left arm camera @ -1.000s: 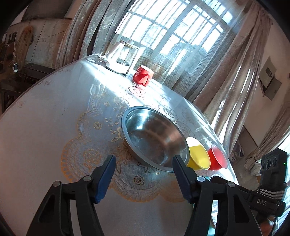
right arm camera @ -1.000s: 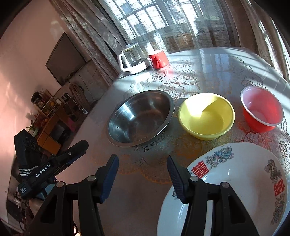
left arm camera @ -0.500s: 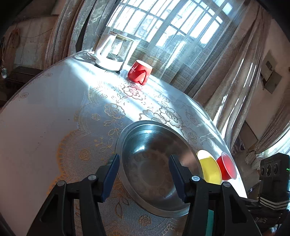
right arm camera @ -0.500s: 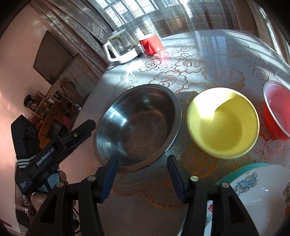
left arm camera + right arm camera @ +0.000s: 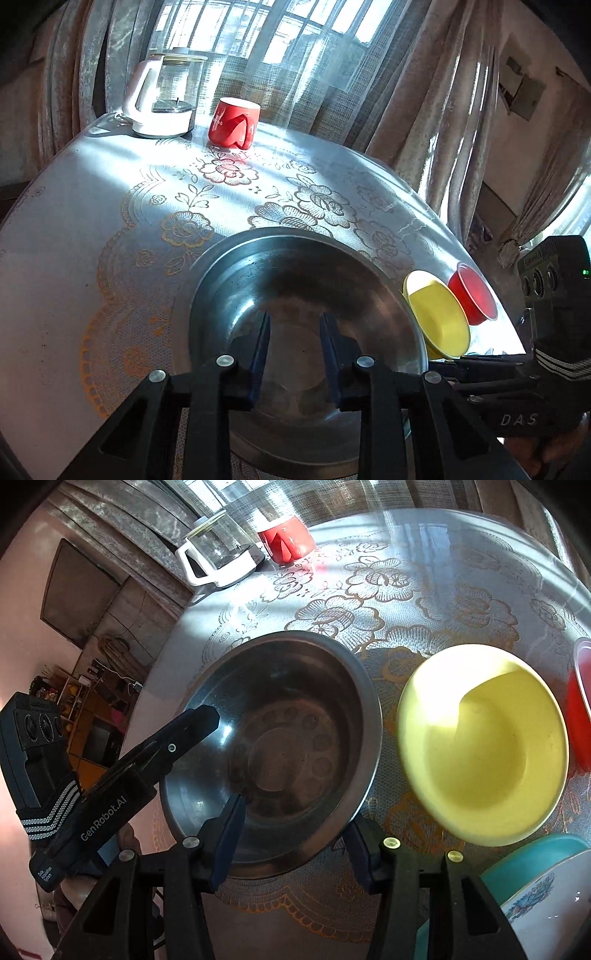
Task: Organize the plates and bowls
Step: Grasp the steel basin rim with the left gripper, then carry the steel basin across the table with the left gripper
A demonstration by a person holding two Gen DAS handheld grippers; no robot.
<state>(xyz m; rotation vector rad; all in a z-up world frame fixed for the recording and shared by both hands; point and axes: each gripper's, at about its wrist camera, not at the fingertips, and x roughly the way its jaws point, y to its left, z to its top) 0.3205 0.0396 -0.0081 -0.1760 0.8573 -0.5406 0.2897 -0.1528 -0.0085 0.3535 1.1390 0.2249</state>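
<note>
A large steel bowl [image 5: 295, 295] sits on the lace-covered table, also in the right wrist view [image 5: 280, 731]. My left gripper [image 5: 294, 347] is open, its fingers reaching over the near rim into the bowl. My right gripper [image 5: 291, 823] is open with its left finger inside the bowl and its right finger outside the rim. A yellow bowl [image 5: 484, 746] stands right of the steel bowl, also in the left wrist view [image 5: 437, 314]. A red plastic bowl [image 5: 474, 293] lies beyond it. A decorated white plate [image 5: 546, 904] with a teal rim is at bottom right.
A glass kettle [image 5: 162, 99] and a red mug [image 5: 232, 123] stand at the table's far edge by the curtained window. The left gripper's body [image 5: 110, 794] reaches in from the left in the right wrist view.
Both grippers have moved forward and down onto the steel bowl. The left gripper's fingers have narrowed and now sit inside the bowl; the right gripper now straddles its rim.
</note>
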